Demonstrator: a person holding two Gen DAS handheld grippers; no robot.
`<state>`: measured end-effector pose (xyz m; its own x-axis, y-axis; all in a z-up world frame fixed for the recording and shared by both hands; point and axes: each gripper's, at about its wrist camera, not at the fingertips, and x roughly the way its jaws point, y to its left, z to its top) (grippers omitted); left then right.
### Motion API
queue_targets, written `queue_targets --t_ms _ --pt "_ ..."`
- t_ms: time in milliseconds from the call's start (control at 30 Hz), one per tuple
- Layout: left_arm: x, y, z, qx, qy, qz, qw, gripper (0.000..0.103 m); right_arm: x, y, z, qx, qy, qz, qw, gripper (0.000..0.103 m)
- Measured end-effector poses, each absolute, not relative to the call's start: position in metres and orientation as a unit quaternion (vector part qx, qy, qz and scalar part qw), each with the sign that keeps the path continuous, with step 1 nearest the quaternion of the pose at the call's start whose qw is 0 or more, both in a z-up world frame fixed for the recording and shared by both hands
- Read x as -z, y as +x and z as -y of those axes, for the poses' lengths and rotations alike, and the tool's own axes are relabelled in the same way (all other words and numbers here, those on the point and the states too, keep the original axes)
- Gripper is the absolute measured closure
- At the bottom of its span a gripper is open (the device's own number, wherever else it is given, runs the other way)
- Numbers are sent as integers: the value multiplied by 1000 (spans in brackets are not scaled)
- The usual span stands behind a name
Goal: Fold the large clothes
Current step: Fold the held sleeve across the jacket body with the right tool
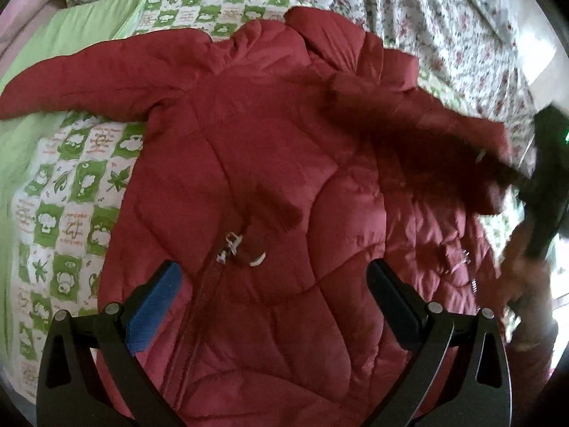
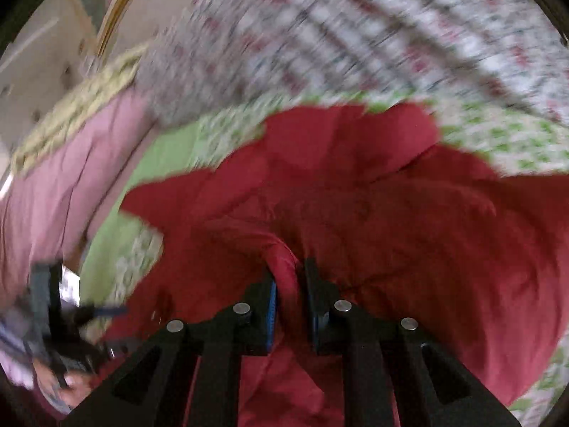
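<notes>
Our right gripper (image 2: pixel 288 277) has its jaws pinched tight on a fold of the red quilted puffer jacket (image 1: pixel 270 178), lifting a sleeve. Our left gripper (image 1: pixel 274 284) hangs wide open above the jacket's zipped front, holding nothing. The jacket lies spread on a green-and-white checked quilt (image 1: pixel 71 192), beside a floral bedsheet (image 1: pixel 444 28).

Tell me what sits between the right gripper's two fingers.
A pinched fold of the red jacket, clamped in the right gripper; the right wrist view shows it.
</notes>
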<state>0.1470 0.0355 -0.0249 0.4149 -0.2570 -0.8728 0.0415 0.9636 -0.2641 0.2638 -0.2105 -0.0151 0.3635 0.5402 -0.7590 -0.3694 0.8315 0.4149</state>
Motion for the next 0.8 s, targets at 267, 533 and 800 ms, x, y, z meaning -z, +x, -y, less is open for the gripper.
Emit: queue_targets --t_ms 267,533,800 --pt "18 203 -49 118 -150 -535 823 0 42 243 185 -309 34 -529 790 83" --pt "39 284 -4 150 -117 -570 799 37 43 244 191 -301 45 -536 787 74" --pt "35 291 -6 165 -93 -556 810 90 31 227 207 -297 58 -529 793 48"
